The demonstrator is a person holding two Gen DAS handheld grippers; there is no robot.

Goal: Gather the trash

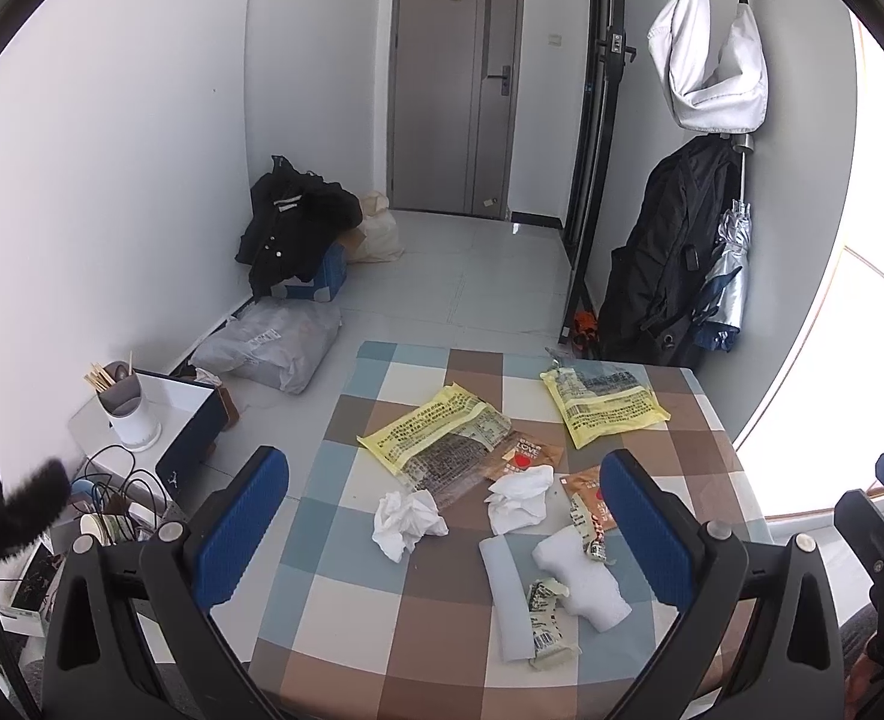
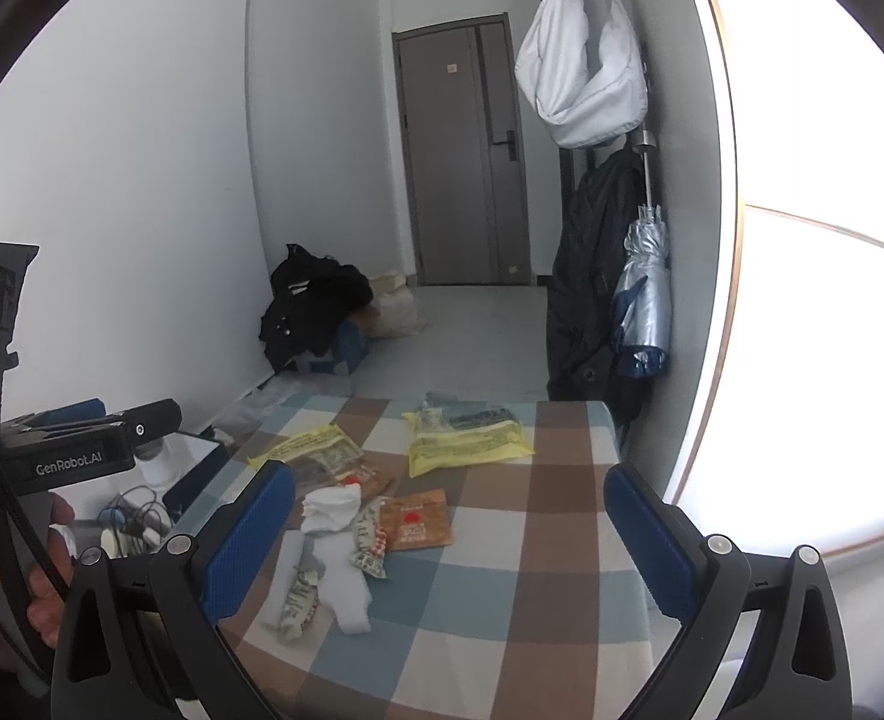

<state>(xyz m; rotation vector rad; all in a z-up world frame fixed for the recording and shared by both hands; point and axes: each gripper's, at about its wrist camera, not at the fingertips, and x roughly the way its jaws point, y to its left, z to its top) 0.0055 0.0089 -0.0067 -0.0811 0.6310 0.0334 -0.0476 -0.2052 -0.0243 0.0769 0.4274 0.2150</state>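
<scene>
The left gripper point(image 1: 445, 525) had matte black plastic arms, blue ribbed rubber pads point(image 1: 244, 516) and round silver screws point(image 1: 169, 531). The right gripper point(image 2: 448, 534) matched it in build. From the right wrist view, the left unit's black body bore white "GenRobot.AI" lettering point(image 2: 69, 467), beside a black cable point(image 2: 10, 516) and bare fingers point(image 2: 46, 588).

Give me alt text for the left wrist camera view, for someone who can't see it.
The open left tool hovers over a checkered table strewn with trash: two yellow bags, crumpled tissues, brown sachets and white foam. Beyond lie a tiled floor, a black coat on boxes, and a grey door.
</scene>
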